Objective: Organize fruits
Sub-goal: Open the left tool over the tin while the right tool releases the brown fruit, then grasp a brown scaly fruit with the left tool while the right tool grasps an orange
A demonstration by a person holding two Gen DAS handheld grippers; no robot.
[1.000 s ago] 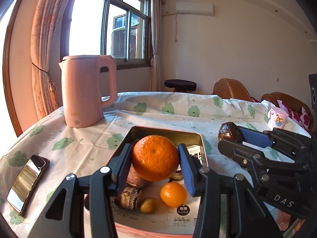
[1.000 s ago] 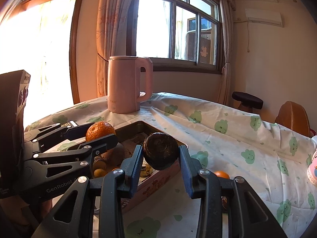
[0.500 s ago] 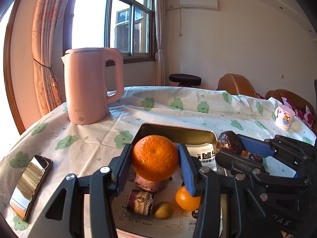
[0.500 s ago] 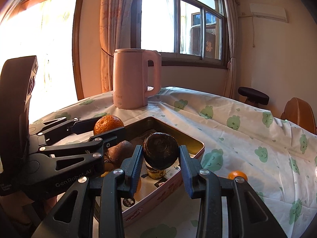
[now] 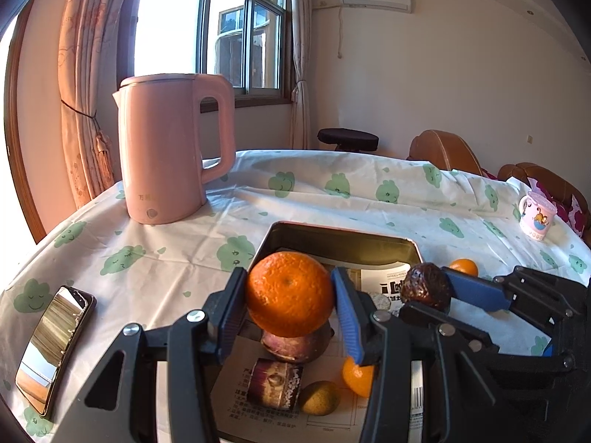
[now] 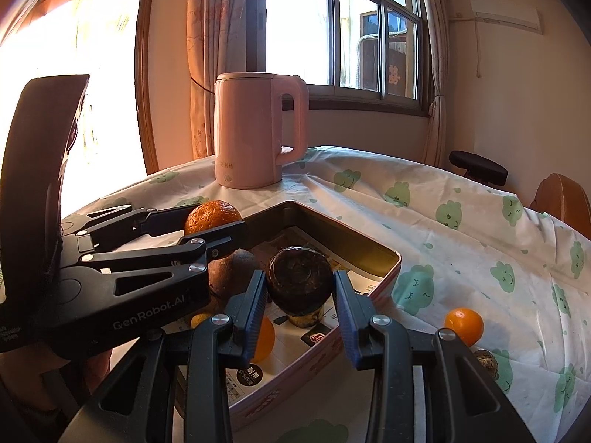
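My left gripper (image 5: 290, 295) is shut on a large orange (image 5: 290, 293) and holds it above the metal tin (image 5: 343, 238). My right gripper (image 6: 299, 291) is shut on a dark wrinkled fruit (image 6: 299, 280), also over the tin (image 6: 369, 251). The right gripper shows in the left wrist view (image 5: 430, 297) and the left gripper in the right wrist view (image 6: 216, 223). In the tin lie a purple fruit (image 5: 293, 347), a cut purple piece (image 5: 275, 384), a small greenish fruit (image 5: 319, 397) and a small orange (image 5: 356, 374).
A pink kettle (image 5: 173, 147) stands at the back left. A phone (image 5: 53, 347) lies at the left edge. A small orange (image 6: 463, 326) and a dark small fruit (image 6: 485, 361) lie on the cloth right of the tin. A pink cup (image 5: 535, 217) stands far right.
Both grippers have moved forward over the tin with their fruits still held. The kettle and tin look closer.
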